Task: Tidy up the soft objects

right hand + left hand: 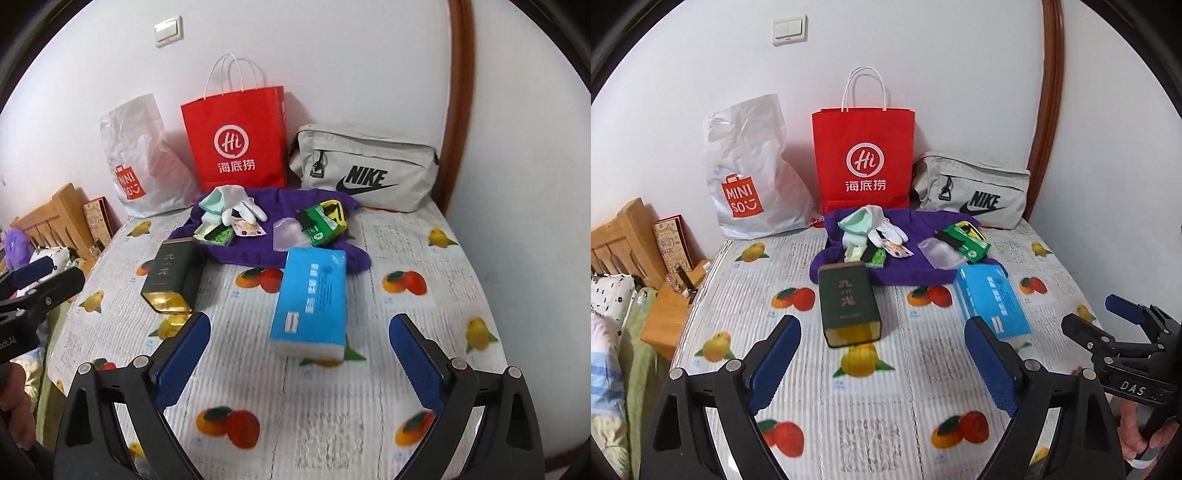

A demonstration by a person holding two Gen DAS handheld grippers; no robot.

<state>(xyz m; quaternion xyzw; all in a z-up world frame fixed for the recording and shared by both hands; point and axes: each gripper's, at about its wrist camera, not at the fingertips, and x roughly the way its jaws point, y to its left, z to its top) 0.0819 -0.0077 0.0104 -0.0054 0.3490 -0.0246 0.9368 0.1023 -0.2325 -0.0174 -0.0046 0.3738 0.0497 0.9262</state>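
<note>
A purple cloth (905, 266) (258, 251) lies at the back of the table with white gloves (882, 227) (243, 208), a pale green cloth (855, 223), small packets and a green packet (967, 243) (325, 223) on it. A blue tissue pack (991, 301) (312, 299) and a dark green tin (847, 306) (171, 277) lie in front. My left gripper (882, 354) is open and empty, just short of the tin. My right gripper (299, 358) is open and empty, just short of the tissue pack; it also shows in the left wrist view (1108, 317).
Against the wall stand a white Miniso plastic bag (750, 177) (140, 162), a red paper bag (864, 158) (236, 140) and a grey Nike pouch (975, 195) (365, 170). The fruit-print tablecloth (886, 406) covers the table. A wooden bed frame (624, 240) stands at the left.
</note>
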